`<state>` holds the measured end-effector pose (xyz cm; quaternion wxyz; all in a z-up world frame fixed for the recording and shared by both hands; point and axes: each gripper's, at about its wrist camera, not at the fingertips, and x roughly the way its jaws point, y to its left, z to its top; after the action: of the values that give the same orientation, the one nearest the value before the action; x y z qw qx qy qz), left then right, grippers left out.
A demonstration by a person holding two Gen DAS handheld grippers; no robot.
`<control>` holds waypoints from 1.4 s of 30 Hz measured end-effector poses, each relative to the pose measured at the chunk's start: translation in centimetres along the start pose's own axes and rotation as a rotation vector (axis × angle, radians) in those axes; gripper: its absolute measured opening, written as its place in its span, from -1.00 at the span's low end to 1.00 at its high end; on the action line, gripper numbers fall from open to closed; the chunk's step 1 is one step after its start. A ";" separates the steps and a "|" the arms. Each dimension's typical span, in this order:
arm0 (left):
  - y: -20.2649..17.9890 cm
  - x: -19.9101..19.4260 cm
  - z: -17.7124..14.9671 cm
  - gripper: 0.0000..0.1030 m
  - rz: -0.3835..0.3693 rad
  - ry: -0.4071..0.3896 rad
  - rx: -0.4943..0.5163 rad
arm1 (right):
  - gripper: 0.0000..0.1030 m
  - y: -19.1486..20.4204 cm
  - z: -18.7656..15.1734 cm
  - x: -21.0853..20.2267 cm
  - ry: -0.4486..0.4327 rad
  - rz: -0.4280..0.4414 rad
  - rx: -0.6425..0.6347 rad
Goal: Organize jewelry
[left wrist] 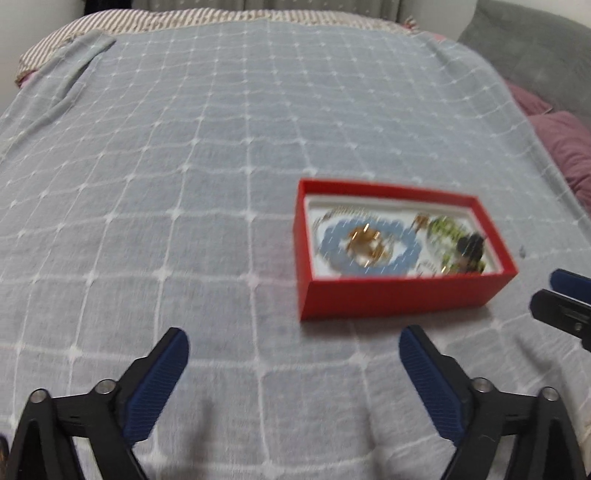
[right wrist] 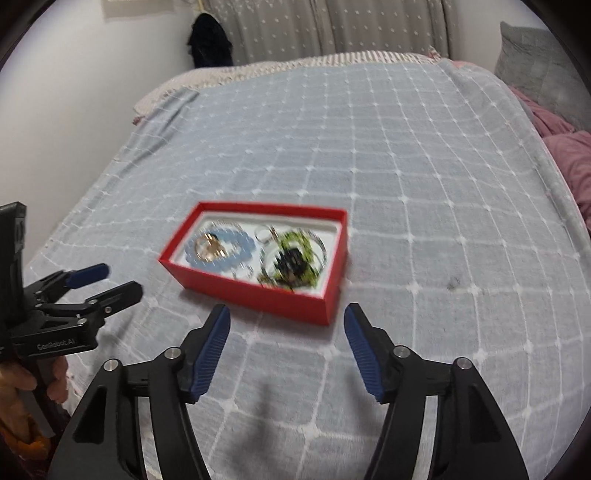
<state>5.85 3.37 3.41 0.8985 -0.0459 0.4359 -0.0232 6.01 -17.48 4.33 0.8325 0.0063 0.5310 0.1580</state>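
Observation:
A red open box [left wrist: 399, 295] [right wrist: 258, 301] lies on a bed, holding a blue bead ring with gold pieces [left wrist: 369, 242] [right wrist: 219, 249] on its left and a green and black tangle of jewelry [left wrist: 460, 243] [right wrist: 295, 258] on its right. My left gripper [left wrist: 293, 345] [right wrist: 118, 280] hovers over the cover just in front of and left of the box, jaws wide apart, nothing between them. My right gripper [right wrist: 288, 319] stands open at the box's near side, also empty; one of its fingers [left wrist: 561, 306] shows at the right edge of the left wrist view.
A pale blue checked bed cover [left wrist: 207, 184] [right wrist: 424, 184] spreads all around the box. Pink bedding [left wrist: 565, 147] [right wrist: 569, 155] and a grey cushion [right wrist: 532, 62] lie at the right. A striped sheet [left wrist: 147, 22] and curtains are at the far end. A hand [right wrist: 22, 380] holds the left gripper.

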 end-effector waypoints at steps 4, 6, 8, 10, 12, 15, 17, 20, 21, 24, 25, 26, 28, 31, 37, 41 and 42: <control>0.3 0.6 -1.7 0.99 0.026 0.067 -0.035 | 0.49 0.8 -2.0 0.8 0.063 -0.059 -0.019; 0.2 0.8 -2.6 0.99 0.059 0.085 -0.030 | 0.54 1.3 -2.8 1.0 0.078 -0.078 -0.036; 0.1 1.0 -3.3 0.99 0.085 0.102 -0.030 | 0.55 1.6 -3.4 1.2 0.088 -0.100 -0.055; -0.1 1.3 -3.8 0.99 0.092 0.120 -0.038 | 0.55 1.7 -3.6 1.5 0.092 -0.125 -0.073; -0.2 1.4 -4.1 0.99 0.100 0.129 -0.044 | 0.55 1.5 -3.7 1.8 0.097 -0.149 -0.077; -0.3 1.6 -4.3 0.99 0.110 0.131 -0.049 | 0.55 1.1 -3.7 2.3 0.107 -0.159 -0.063; -0.5 1.7 -4.5 0.99 0.117 0.131 -0.047 | 0.55 1.1 -3.8 2.6 0.114 -0.161 -0.061; -0.8 1.9 -4.5 0.99 0.119 0.136 -0.038 | 0.55 1.2 -3.9 2.8 0.119 -0.164 -0.072; -0.9 1.9 -4.6 0.99 0.116 0.138 -0.034 | 0.55 1.3 -3.9 2.8 0.119 -0.162 -0.076; -1.3 2.0 -4.6 0.99 0.111 0.141 -0.024 | 0.55 1.5 -4.0 2.9 0.119 -0.164 -0.084; -1.4 1.9 -4.6 0.99 0.110 0.142 -0.019 | 0.55 1.6 -4.0 2.9 0.121 -0.165 -0.085; -1.5 1.9 -4.6 0.99 0.110 0.141 -0.015 | 0.55 1.6 -4.0 3.0 0.122 -0.165 -0.086; -1.6 1.9 -4.7 0.99 0.112 0.141 -0.011 | 0.55 1.7 -4.0 3.0 0.125 -0.164 -0.085; -1.6 1.9 -4.8 0.99 0.114 0.144 -0.008 | 0.56 1.7 -4.0 3.1 0.125 -0.165 -0.085; -1.7 1.9 -4.8 0.99 0.111 0.149 -0.002 | 0.56 1.7 -4.0 3.3 0.131 -0.161 -0.082; -1.7 2.0 -4.8 0.99 0.106 0.153 -0.003 | 0.55 1.8 -3.9 3.5 0.136 -0.158 -0.082; -1.7 2.0 -4.8 0.99 0.106 0.153 -0.003 | 0.56 1.8 -3.9 3.5 0.135 -0.158 -0.082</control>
<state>3.28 1.17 -0.92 0.8625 -0.0221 0.5051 0.0216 3.41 -15.45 -0.14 0.8041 -0.0803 0.5780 0.1135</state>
